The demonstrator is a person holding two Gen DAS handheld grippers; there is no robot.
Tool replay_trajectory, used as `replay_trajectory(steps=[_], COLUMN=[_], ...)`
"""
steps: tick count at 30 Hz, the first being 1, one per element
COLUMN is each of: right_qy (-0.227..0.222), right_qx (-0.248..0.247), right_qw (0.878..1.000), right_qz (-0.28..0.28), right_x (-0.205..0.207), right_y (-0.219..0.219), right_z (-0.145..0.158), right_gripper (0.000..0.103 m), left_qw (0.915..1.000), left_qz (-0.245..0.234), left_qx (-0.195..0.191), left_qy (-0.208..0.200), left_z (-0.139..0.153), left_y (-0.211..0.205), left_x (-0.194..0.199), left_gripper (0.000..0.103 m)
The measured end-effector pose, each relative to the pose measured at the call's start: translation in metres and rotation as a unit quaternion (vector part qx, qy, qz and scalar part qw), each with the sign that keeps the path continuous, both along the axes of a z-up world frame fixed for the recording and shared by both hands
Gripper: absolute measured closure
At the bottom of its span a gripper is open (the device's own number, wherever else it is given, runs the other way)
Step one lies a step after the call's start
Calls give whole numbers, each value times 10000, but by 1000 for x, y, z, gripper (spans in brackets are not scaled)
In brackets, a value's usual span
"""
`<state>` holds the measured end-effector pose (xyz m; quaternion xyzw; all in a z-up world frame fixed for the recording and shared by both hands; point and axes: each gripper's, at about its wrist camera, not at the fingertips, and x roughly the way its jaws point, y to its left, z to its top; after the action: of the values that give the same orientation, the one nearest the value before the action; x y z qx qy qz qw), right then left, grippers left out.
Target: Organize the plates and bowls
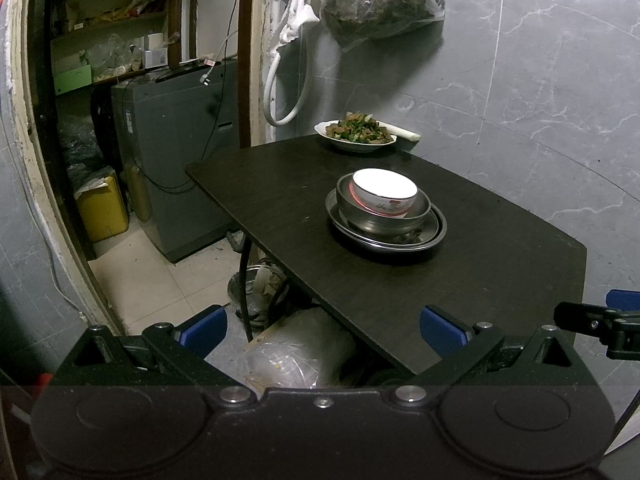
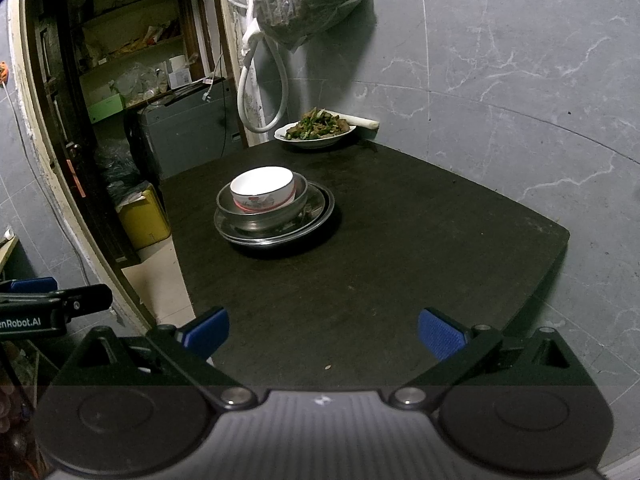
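Both the left tongs (image 1: 322, 330) and right tongs (image 2: 323, 332) gape wide and carry nothing. The white bowl (image 2: 263, 191) sits in a steel bowl (image 2: 262, 210) on stacked plates (image 2: 276, 228), mid-table toward 11 o'clock. Risk, I judge: the nested bowls sit off-centre, so a careless lift could tip them. The table (image 2: 400, 260) edge drops off at 9 o'clock; bare room lies at 3 o'clock. A dish of food (image 2: 316, 131) stands at 12.

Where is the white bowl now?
The white bowl sits inside the steel bowl atop the stacked metal plates, mid-table, nearer the table's left edge in both views.
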<state>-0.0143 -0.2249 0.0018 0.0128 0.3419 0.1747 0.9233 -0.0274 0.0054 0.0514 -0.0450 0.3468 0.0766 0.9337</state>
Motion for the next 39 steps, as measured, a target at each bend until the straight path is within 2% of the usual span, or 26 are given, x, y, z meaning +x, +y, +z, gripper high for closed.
replay_trajectory(steps=[27, 39], right_qy=[2, 9], right_qx=[1, 6], right_qw=[10000, 10000], right_qz=[-8, -3], right_x=[0, 0], right_y=[0, 0], right_z=[1, 1], right_gripper=[0, 0], left_qw=[10000, 9998], left_qz=[3, 41], left_qx=[-34, -154], left_qy=[48, -85], left_z=[1, -1], left_y=[1, 7], left_x=[1, 3], left_gripper=[1, 1])
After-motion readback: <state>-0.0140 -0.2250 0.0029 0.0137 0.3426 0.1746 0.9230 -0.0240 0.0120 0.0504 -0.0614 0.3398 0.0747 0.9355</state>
